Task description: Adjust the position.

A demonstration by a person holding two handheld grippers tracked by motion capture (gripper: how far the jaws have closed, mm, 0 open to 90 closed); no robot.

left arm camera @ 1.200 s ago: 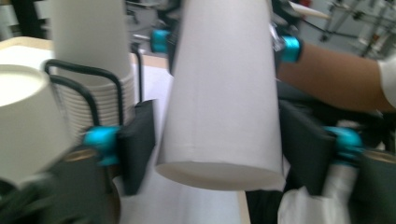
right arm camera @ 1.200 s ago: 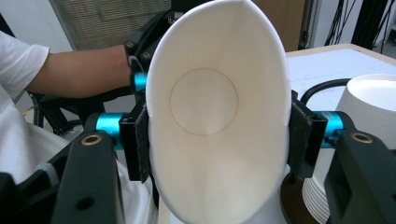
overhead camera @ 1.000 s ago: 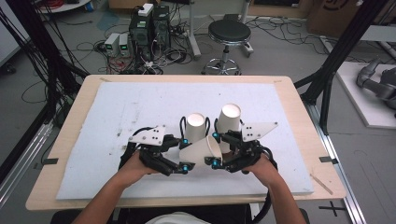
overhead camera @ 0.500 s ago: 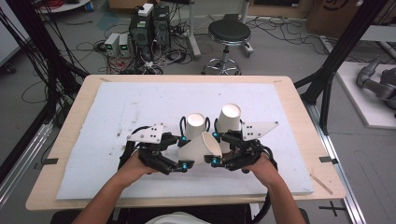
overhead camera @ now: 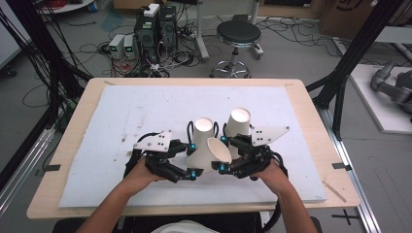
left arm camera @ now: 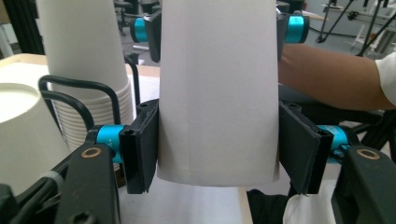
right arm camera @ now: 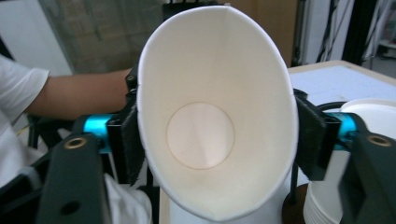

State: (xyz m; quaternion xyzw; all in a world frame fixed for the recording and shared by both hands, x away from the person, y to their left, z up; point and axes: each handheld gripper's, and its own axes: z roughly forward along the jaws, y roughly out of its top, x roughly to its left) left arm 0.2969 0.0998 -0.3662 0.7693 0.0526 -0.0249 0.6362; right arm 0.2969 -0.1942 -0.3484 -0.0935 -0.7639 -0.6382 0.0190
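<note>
One white paper cup (overhead camera: pixel 206 155) lies on its side in the air between my two grippers, just above the white mat. My left gripper (overhead camera: pixel 194 160) is shut on its base end, its jaws having just closed; both pads press the cup's wall (left arm camera: pixel 218 93) in the left gripper view. My right gripper (overhead camera: pixel 224 154) holds the mouth end. Its jaws have just been opening a little, but the pads still squeeze the rim to an oval (right arm camera: pixel 201 135). In the right gripper view I look straight into the cup.
Two stacks of white cups (overhead camera: pixel 201 127) (overhead camera: pixel 239 120) stand in black wire holders just behind the grippers. The white mat (overhead camera: pixel 121 121) covers most of the wooden table (overhead camera: pixel 311 111). A stool (overhead camera: pixel 238 34) and computers (overhead camera: pixel 155 24) stand on the floor beyond.
The held cup has tipped slightly, so its open mouth shows more from above. Both hands have kept their places.
</note>
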